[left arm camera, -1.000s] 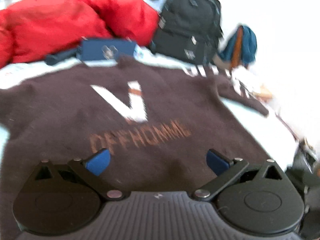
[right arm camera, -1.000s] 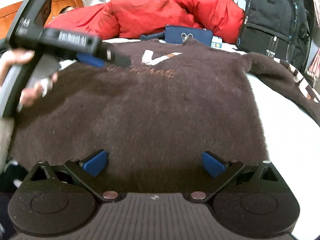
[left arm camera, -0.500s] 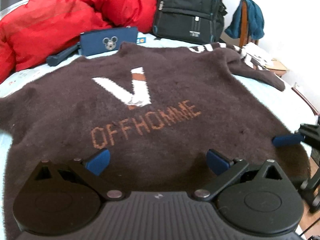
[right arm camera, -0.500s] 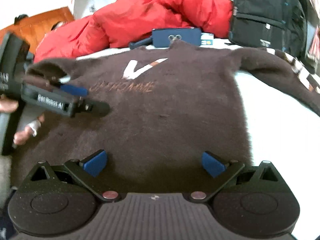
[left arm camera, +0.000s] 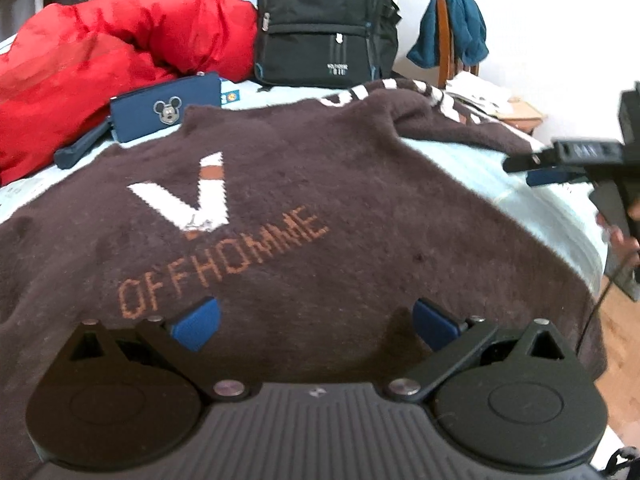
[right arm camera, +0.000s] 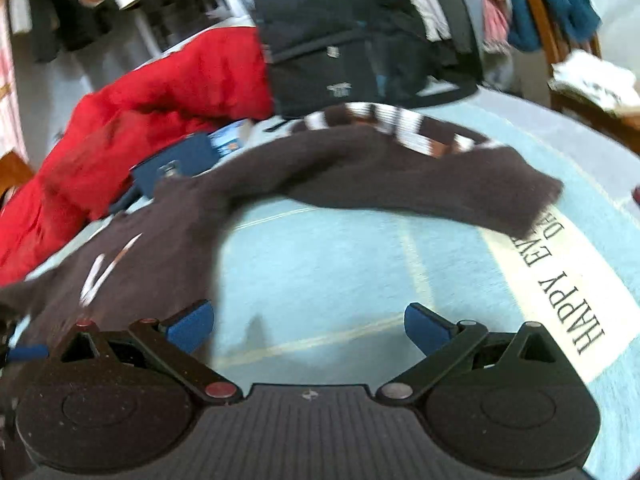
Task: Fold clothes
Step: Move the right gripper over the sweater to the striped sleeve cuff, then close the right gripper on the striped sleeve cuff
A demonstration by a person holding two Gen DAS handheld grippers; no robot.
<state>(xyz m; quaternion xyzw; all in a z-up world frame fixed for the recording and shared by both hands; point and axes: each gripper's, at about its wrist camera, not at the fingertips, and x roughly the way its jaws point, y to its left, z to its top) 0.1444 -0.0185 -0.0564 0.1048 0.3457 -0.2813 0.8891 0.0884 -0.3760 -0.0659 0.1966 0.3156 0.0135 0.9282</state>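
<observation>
A brown sweater (left arm camera: 304, 216) lies flat on the bed (right arm camera: 340, 264), front side up. Left of the sweater is a red jacket (left arm camera: 104, 56). Behind it stands a black backpack (left arm camera: 324, 24). The left claw (left arm camera: 316, 320) hangs wide open over the sweater's bottom edge, holding nothing. The right claw (right arm camera: 308, 326) is wide open too, over the blue sheet right of the sweater, near its striped sleeve (right arm camera: 400, 160).

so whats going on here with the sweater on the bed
A person with a gripper in each hand is about to fold a brown sweater spread face up on a light blue bedspread. The left gripper hovers open over the sweater's lower part. The right gripper is open over bare bedspread, facing the sleeve. Neither grips any cloth, and no fold is made yet.
</observation>
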